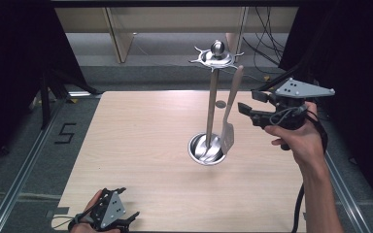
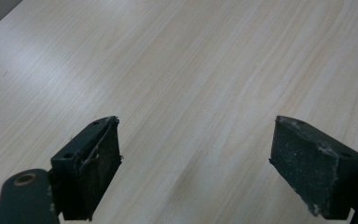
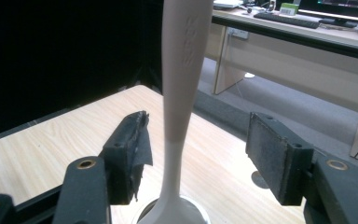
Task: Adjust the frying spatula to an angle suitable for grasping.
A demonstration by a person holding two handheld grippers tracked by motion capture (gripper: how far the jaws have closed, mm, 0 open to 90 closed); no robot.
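Note:
A metal utensil stand (image 1: 211, 107) rises from a round steel base (image 1: 206, 149) mid-table and ends in a ring of hooks with a ball on top (image 1: 216, 53). A spatula (image 1: 230, 109) with a beige handle and a slotted blade hangs from one hook, its blade by the base. My right gripper (image 1: 249, 102) is held in the air just right of the handle, open. In the right gripper view the handle (image 3: 182, 70) stands between the spread jaws of this gripper (image 3: 200, 142), untouched. My left gripper (image 1: 128, 203) rests open near the table's front left, with bare wood between the jaws of this gripper (image 2: 196, 154).
The light wooden table (image 1: 141, 145) stands on grey floor with metal rails at both sides. Behind it are desk legs (image 1: 119, 34) and loose cables (image 1: 267, 39). Black curtains close off left and right. A small round mark (image 1: 220, 104) lies on the tabletop behind the stand.

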